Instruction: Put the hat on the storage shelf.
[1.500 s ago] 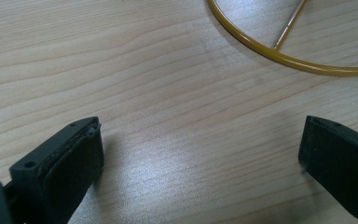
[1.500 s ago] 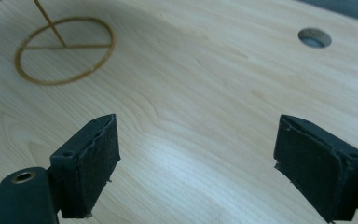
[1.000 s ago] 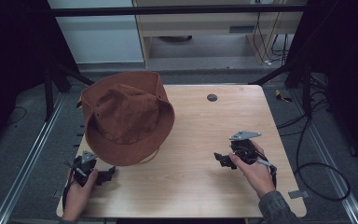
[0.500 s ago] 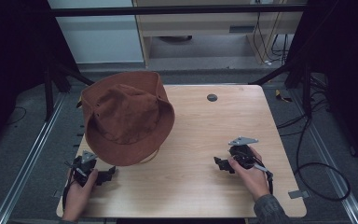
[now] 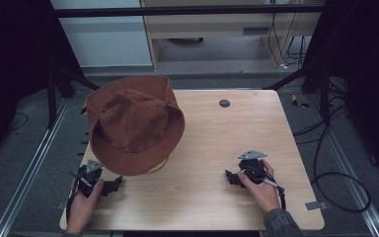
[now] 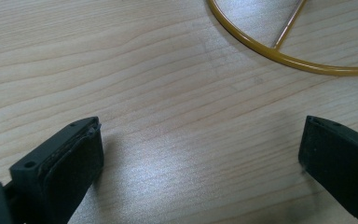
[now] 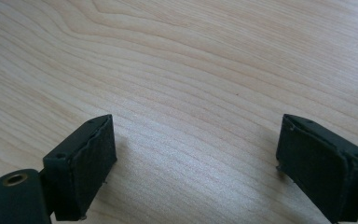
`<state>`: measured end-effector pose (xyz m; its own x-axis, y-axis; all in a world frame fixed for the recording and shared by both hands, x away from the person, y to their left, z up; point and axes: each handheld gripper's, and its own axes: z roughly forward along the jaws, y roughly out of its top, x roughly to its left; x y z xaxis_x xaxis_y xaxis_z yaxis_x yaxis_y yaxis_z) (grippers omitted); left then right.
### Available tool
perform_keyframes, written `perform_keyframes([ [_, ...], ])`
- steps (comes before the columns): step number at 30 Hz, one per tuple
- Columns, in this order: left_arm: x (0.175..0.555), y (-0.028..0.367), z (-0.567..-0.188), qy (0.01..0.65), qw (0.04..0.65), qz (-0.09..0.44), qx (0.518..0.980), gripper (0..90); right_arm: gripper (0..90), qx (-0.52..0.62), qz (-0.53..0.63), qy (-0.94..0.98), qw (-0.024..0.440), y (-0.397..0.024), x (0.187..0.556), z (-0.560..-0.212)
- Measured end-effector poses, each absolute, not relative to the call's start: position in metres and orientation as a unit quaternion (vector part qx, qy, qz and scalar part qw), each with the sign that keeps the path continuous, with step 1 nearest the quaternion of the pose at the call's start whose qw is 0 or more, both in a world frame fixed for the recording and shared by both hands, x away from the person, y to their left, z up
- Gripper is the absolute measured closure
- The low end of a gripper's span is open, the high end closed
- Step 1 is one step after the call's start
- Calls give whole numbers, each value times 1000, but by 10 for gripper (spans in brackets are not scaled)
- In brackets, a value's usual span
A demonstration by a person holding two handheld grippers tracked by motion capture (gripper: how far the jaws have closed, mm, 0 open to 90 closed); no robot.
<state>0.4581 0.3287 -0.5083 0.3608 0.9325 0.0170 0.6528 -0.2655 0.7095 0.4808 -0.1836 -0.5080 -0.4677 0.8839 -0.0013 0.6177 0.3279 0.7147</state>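
Hat, brown with a wide brim, is seen lying crown-up on the far-left part of the table, its left brim reaching over the table's left edge. Cord, thin and yellow, is seen looping out from under the near brim onto the wood; in the left gripper view the same cord is seen as a curved line on the table, far of the jaws and apart from them.

Left gripper is held at the near-left corner, just near of the hat's brim, low on the table; whether it touches the brim cannot be told. Its jaws are seen well apart in its own view, with only bare wood between them. Left hand is wrapped round its body, the grey plate on top.

Right gripper is held at the near-right part of the table, well apart from the hat, pointing left. Its jaws are also spread wide in its own view, nothing clamped, bare wood grain between them. Right hand is closed on its handle and a cable is seen trailing toward the near edge.

Grommet, small, dark and round, is set in the far middle of the table, right of the hat. Cables are seen on the floor to the right.
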Motion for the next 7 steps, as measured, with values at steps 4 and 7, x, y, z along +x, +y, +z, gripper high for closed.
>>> perform_keyframes([
  [4, 458, 328, -508, 520, 312, 224, 763, 0, 90, 477, 344, 781, 212, -182, 478, -512],
  [7, 458, 328, -508, 520, 312, 224, 763, 0, 90, 477, 345, 781, 211, -182, 478, -512],
])
